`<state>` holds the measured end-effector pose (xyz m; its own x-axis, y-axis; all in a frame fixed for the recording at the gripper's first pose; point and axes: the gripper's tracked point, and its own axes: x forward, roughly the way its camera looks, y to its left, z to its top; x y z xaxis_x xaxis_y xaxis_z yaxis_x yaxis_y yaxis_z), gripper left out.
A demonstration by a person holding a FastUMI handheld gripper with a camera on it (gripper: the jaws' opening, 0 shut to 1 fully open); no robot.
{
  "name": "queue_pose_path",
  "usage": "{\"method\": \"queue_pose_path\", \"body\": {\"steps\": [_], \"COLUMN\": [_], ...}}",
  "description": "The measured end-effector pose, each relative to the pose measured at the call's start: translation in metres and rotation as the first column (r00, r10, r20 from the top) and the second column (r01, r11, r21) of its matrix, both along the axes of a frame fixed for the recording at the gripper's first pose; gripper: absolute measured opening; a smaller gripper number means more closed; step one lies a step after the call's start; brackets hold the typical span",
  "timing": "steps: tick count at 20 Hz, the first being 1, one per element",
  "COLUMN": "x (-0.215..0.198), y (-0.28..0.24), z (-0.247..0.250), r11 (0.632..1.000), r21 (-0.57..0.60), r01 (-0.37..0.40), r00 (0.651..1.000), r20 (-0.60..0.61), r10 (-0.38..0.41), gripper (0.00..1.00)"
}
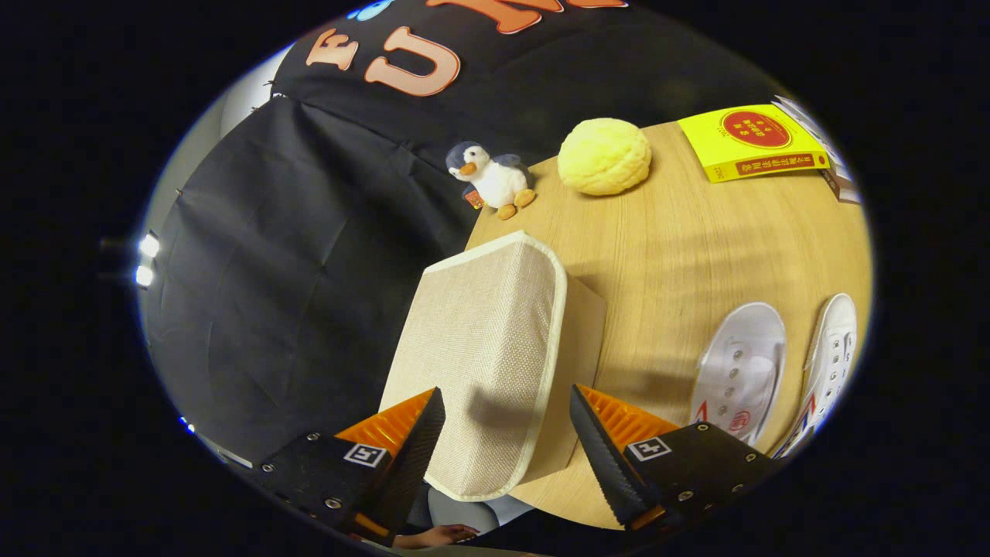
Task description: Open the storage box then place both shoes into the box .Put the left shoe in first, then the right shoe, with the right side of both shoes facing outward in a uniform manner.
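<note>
— What's nearest?
— The gripper, its fingers spread wide with nothing pressed between them. The storage box, beige fabric with a pale trim and its lid closed, lies between and just ahead of the fingers, at the counter edge.
— And the shoes?
— Two white shoes, the nearer shoe and the outer shoe, side by side on the counter beyond the right finger, apart from the box.
— Farther on?
— A plush penguin, a yellow bun-shaped toy, a yellow book.
</note>
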<state>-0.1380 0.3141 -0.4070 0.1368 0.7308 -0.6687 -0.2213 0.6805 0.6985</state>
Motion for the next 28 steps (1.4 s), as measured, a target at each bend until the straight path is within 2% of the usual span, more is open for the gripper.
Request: {"method": "queue_pose_path", "body": {"steps": [3,6,9,12,14,20,23,25,28], "x": [-0.002,-0.007,0.0,0.006,-0.004,-0.02,-0.02,-0.017,-0.018], "y": [0.017,0.024,0.022,0.013,0.01,0.026,0.024,0.019,0.018], "z": [-0.002,0.002,0.015,0.007,-0.008,-0.025,-0.007,0.009,0.045], "r11": [0.998,0.987,0.975,0.979,0.983,0.962,0.946,0.934,0.911], "r21": [0.064,0.147,0.203,0.182,0.161,0.22,0.276,0.314,0.376], "r01": [0.016,0.068,0.086,0.094,0.088,0.159,0.168,0.172,0.167], "r00": [0.998,0.986,0.985,0.989,0.985,0.958,0.955,0.956,0.96], "r20": [-0.058,-0.158,-0.163,-0.13,-0.161,-0.27,-0.283,-0.282,-0.272], "r10": [-0.013,-0.044,-0.053,-0.071,-0.062,-0.097,-0.087,-0.081,-0.063], "gripper": [0.97,0.97,0.95,0.9,0.9,0.92,0.91,0.87,0.71]}}
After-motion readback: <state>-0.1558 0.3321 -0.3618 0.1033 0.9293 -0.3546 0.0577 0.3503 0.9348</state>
